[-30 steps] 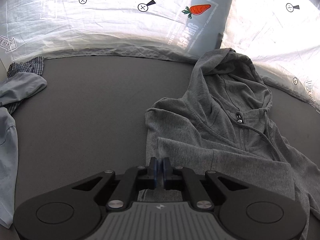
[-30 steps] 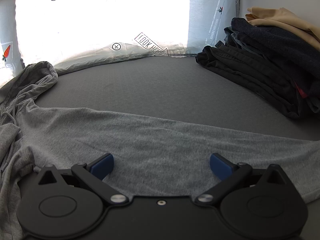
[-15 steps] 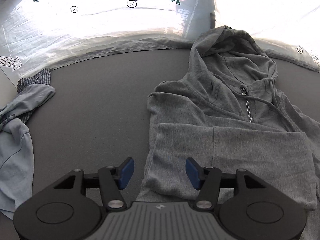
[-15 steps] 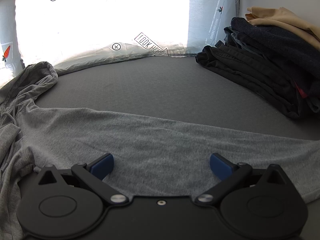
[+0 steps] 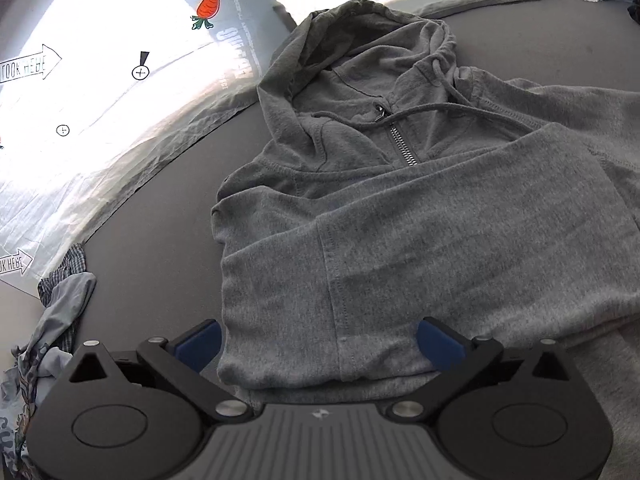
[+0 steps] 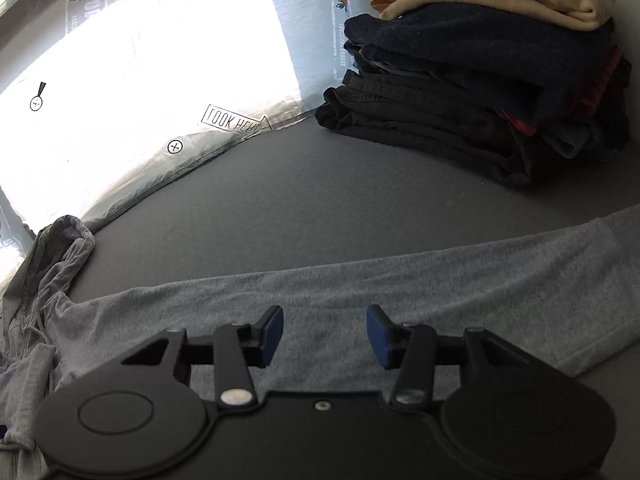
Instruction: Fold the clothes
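Left tongs (image 5: 318, 340) first: a second ago they were pinched together on the cuff of the hoodie's (image 5: 400, 208) sleeve (image 5: 460, 248), and now they are opening, pads wide apart and clear of the cloth, with the cuff lying loose between and under them. That sleeve now lies folded across the chest, below the zip (image 5: 400, 146) and hood (image 5: 360, 40), so I judge the first sleeve fold done and let go. The view has also swung and rolled, so the hoodie fills more of the frame than it did.

Far left in that view, a crumpled heap (image 5: 60, 312) of unfolded clothes sits at the edge of the grey mat (image 5: 160, 220), well apart from the hoodie.

Right tongs (image 6: 325, 330) next: they stood wide a second ago and are now closing, pads still apart, above the other sleeve (image 6: 400, 280), which stretches flat across the mat toward the right. Cloth is between and below the pads, but I see no pinch on it yet. The view has shifted as well, with the folded stack (image 6: 480, 92) now larger at upper right.

To my mind the work has passed from one side to the other: the second sleeve is next to be pinched and laid over the chest, then the body folded.
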`<act>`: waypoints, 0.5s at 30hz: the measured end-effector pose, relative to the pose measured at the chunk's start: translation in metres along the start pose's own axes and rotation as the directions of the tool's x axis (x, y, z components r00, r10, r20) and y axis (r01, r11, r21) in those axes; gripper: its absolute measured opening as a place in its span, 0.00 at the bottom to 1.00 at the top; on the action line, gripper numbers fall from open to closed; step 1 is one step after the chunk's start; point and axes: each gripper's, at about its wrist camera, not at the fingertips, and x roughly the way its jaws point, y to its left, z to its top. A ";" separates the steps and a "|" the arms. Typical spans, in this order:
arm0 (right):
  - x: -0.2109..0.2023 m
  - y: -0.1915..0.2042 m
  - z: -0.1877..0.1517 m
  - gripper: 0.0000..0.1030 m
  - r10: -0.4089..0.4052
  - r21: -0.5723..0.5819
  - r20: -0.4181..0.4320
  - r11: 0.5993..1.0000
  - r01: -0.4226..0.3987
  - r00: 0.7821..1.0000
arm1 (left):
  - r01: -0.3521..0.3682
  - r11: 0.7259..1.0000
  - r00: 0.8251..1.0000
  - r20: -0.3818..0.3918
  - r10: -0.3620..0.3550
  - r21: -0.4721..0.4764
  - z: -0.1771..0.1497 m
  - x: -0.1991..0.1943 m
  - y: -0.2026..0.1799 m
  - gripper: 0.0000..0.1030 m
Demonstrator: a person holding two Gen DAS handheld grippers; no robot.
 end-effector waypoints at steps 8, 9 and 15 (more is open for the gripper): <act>-0.039 -0.102 0.007 0.32 -0.221 0.267 0.092 0.945 0.190 0.971 | -0.019 0.999 1.000 -0.014 0.019 -0.029 0.000 0.000 -0.002 1.00; -0.044 -0.113 0.008 0.34 -0.256 0.303 0.102 0.928 0.215 0.961 | -0.020 0.999 1.000 -0.016 0.019 -0.028 0.000 0.000 -0.002 1.00; -0.062 -0.155 0.010 0.51 -0.483 0.323 0.120 0.845 0.426 0.867 | -0.030 0.999 0.999 -0.028 0.029 -0.018 0.003 0.000 -0.005 1.00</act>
